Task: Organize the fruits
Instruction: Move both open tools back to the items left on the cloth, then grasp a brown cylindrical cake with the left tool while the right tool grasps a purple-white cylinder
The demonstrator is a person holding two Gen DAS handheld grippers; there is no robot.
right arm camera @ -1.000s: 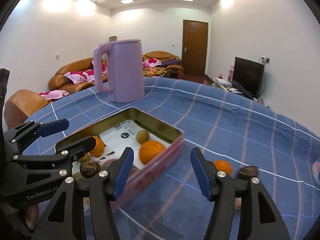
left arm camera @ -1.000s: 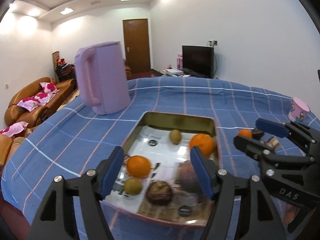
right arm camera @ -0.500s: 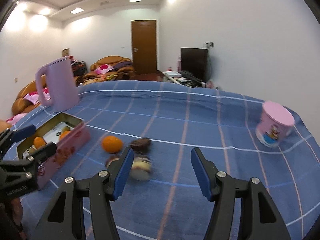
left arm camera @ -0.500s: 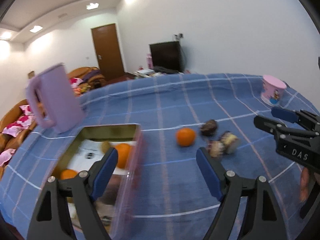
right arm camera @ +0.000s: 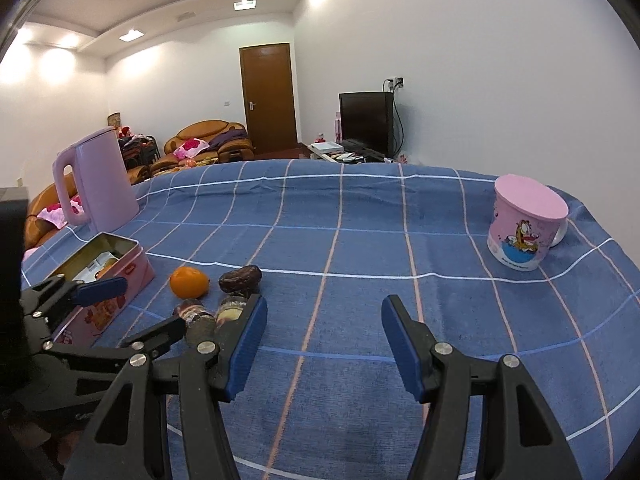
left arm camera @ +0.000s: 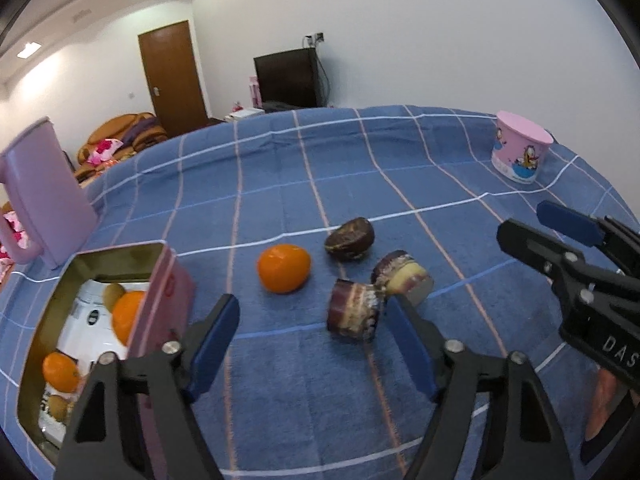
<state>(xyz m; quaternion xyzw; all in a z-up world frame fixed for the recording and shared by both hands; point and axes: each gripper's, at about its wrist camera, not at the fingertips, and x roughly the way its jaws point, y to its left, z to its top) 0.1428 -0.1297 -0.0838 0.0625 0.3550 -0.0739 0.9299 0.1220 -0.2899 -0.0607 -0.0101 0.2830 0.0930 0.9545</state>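
A loose orange (left arm camera: 284, 267) lies on the blue checked cloth beside a whole dark fruit (left arm camera: 349, 238) and two cut dark fruit halves (left arm camera: 353, 316) (left arm camera: 404, 276). A pink tin (left arm camera: 160, 312) at the left holds oranges and small green-brown fruits. My left gripper (left arm camera: 312, 340) is open and empty, just short of the nearer half. My right gripper (right arm camera: 322, 344) is open and empty over bare cloth; the orange (right arm camera: 189, 281), the dark fruit (right arm camera: 240, 278) and the tin (right arm camera: 120, 276) lie to its left.
A lilac kettle (right arm camera: 98, 182) stands at the back left behind the tin. A pink lidded cartoon mug (right arm camera: 524, 228) stands at the right near the table's edge. The right gripper shows at the right in the left wrist view (left arm camera: 560, 236).
Both grippers have swung right, away from above the tin. The left now faces the loose fruits close up. The right now faces bare cloth toward the mug.
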